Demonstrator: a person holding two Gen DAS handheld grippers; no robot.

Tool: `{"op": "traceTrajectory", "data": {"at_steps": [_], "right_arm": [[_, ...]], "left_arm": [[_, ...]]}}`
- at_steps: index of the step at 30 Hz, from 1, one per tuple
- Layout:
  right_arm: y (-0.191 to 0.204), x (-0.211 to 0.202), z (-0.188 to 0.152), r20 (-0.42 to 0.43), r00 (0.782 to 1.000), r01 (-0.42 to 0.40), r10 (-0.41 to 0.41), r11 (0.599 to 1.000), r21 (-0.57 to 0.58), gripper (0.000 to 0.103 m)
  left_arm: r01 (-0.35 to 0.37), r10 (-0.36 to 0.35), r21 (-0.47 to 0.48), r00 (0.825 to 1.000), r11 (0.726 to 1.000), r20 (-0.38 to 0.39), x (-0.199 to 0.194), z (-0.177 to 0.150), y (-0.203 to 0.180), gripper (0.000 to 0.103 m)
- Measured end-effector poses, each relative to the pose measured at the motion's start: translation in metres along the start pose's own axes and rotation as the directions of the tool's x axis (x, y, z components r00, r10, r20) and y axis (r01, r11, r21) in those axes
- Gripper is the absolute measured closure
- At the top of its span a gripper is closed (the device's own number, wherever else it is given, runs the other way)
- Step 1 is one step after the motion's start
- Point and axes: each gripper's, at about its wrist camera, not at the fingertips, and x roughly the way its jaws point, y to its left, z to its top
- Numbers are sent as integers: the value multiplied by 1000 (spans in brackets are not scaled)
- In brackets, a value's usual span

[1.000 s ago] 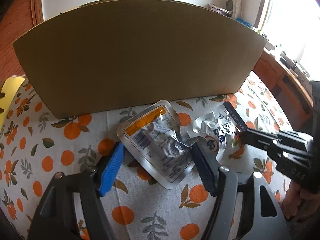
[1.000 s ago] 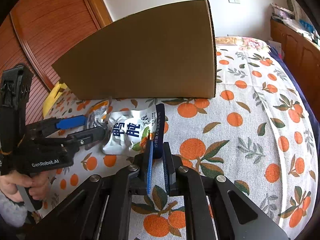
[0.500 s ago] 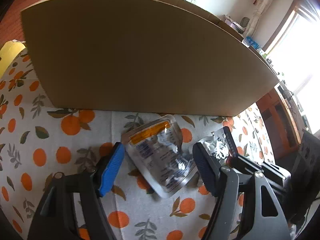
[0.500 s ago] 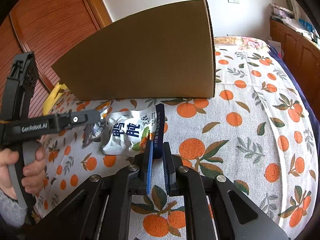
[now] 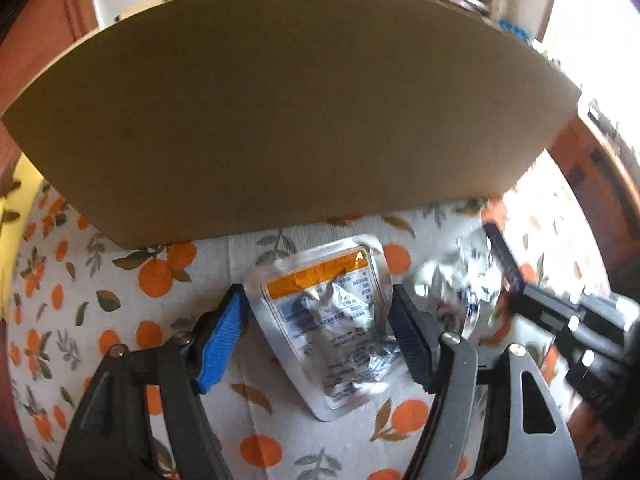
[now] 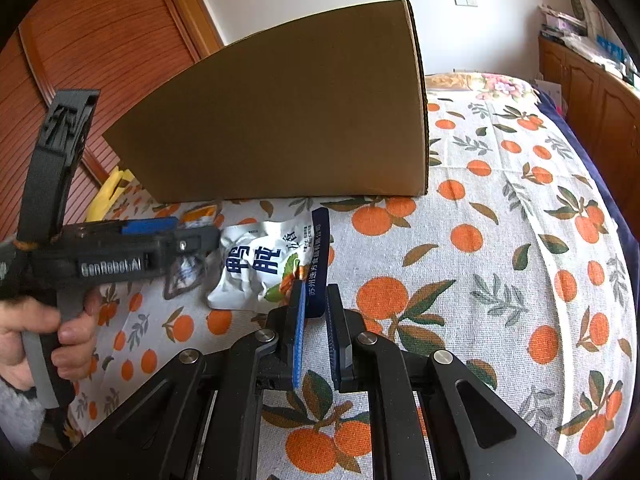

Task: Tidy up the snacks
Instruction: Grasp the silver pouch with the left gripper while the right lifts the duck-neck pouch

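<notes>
Counted two snack packs on the orange-print cloth, both in front of one cardboard box. Found the silver pouch lying between the closing jaws of the left gripper, pads not pressing. Saw the right gripper clamped on the white packet by its dark-blue edge.

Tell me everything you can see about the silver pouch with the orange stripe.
The silver pouch is a flat, crinkled foil-looking packet with rounded corners, an orange band across its top and a pale label of small dark print, too blurred to read. It lies tilted on the orange-print cloth in front of the cardboard box, between the closing jaws of the left gripper; contact is unclear. Beside it lies the white snack bag.
</notes>
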Motion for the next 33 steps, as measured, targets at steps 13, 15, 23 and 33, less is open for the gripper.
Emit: {"op": "traceTrajectory", "data": {"at_steps": [13, 15, 23, 33], "right_arm": [[4, -11, 3, 39, 999, -24, 25, 999, -23, 99], [6, -15, 5, 42, 998, -39, 40, 999, -21, 100], [22, -36, 16, 63, 996, -65, 68, 996, -58, 103], [42, -48, 34, 72, 997, -27, 36, 993, -117, 103]], "left_arm": [[52, -54, 40, 997, 998, 53, -27, -27, -1, 45], [48, -52, 54, 996, 997, 76, -37, -31, 1, 45], [65, -77, 85, 986, 994, 147, -67, -44, 5, 45], [97, -110, 82, 977, 992, 184, -91, -46, 23, 45]]}}
